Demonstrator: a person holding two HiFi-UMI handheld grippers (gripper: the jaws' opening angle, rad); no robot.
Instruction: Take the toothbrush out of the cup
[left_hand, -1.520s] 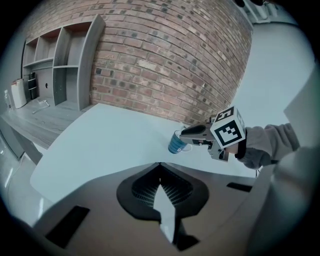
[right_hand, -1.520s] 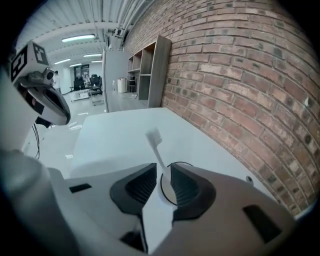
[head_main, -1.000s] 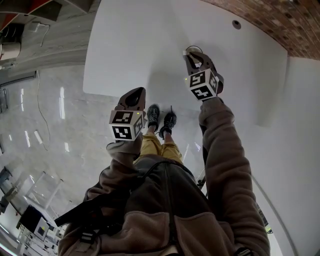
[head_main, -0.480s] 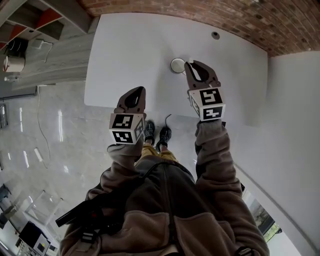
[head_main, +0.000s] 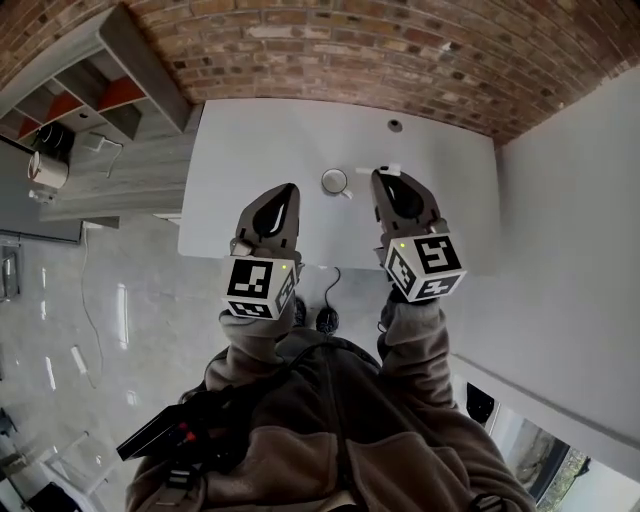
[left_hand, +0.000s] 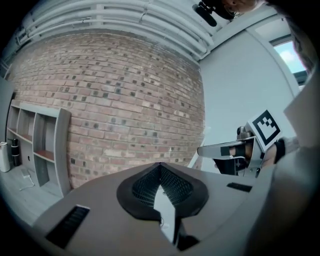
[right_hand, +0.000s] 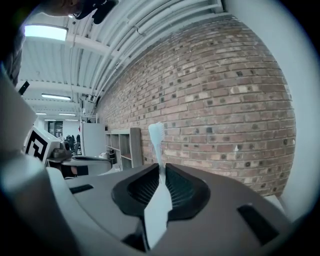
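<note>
Looks basically done to me: the right gripper (head_main: 386, 180) is clamped on the toothbrush (right_hand: 156, 136), held just right of the cup (head_main: 334, 181) and clear of it, while the left gripper (head_main: 288, 194) is closed on nothing.

The white surface (head_main: 250, 150) is almost bare and open from its near edge. Only the cup (head_main: 334, 182) stands on it, between the left gripper (head_main: 288, 192) and the right gripper (head_main: 382, 178), whose jaws pinch a toothbrush (right_hand: 159, 205) jutting beyond them. A brick wall (head_main: 300, 50) closes the far edge and a white wall (head_main: 560, 200) the right side. A shelf unit (head_main: 110, 90) stands off to the left.
</note>
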